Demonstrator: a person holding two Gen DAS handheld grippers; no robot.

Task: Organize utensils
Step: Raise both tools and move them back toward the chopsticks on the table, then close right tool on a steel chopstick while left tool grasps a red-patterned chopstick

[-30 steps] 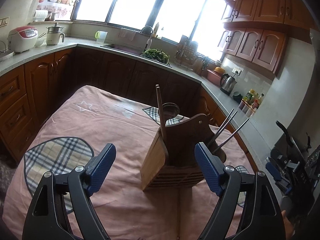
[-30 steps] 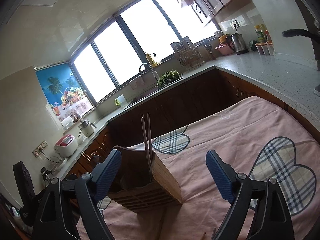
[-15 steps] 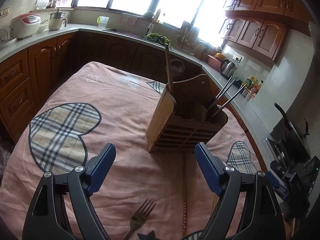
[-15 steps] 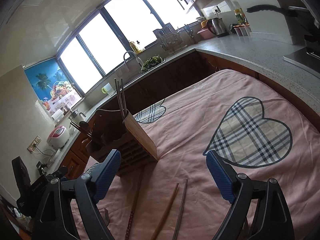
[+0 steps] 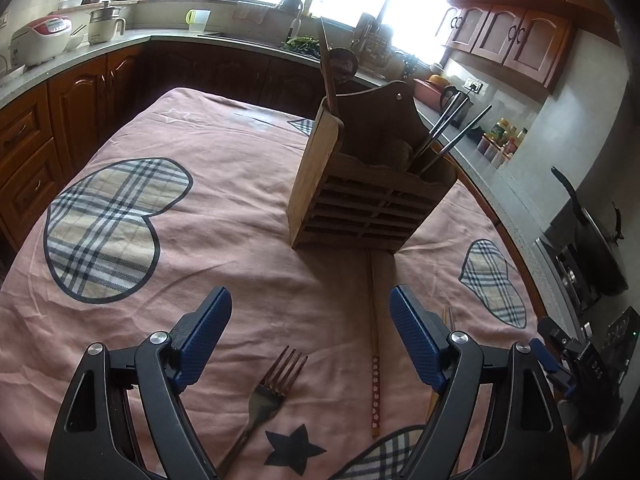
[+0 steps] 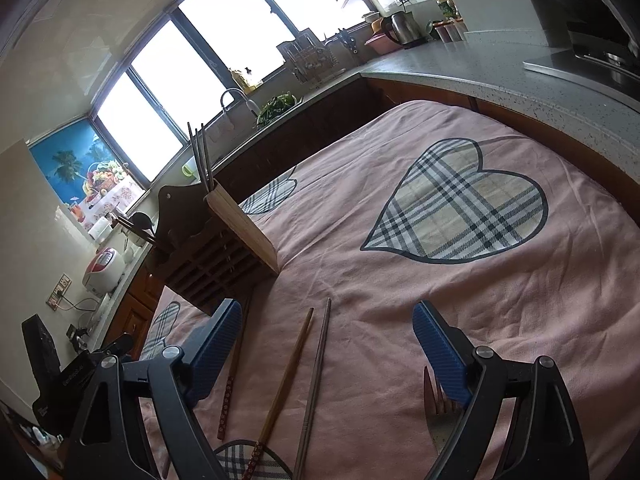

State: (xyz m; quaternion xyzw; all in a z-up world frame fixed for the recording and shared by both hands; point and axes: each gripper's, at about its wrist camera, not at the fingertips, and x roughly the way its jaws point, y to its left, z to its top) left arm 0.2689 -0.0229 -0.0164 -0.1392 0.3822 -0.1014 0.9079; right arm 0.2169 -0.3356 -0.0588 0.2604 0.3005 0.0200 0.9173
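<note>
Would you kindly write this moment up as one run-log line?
left hand-held gripper: open, empty | right hand-held gripper: open, empty | fork, chopsticks: loose on cloth | holder: upright

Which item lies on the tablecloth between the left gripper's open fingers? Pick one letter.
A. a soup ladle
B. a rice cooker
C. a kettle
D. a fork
D: in the left wrist view the fork lies flat on the pink tablecloth between the fingers of the open left gripper, tines pointing toward the wooden utensil holder.
</note>
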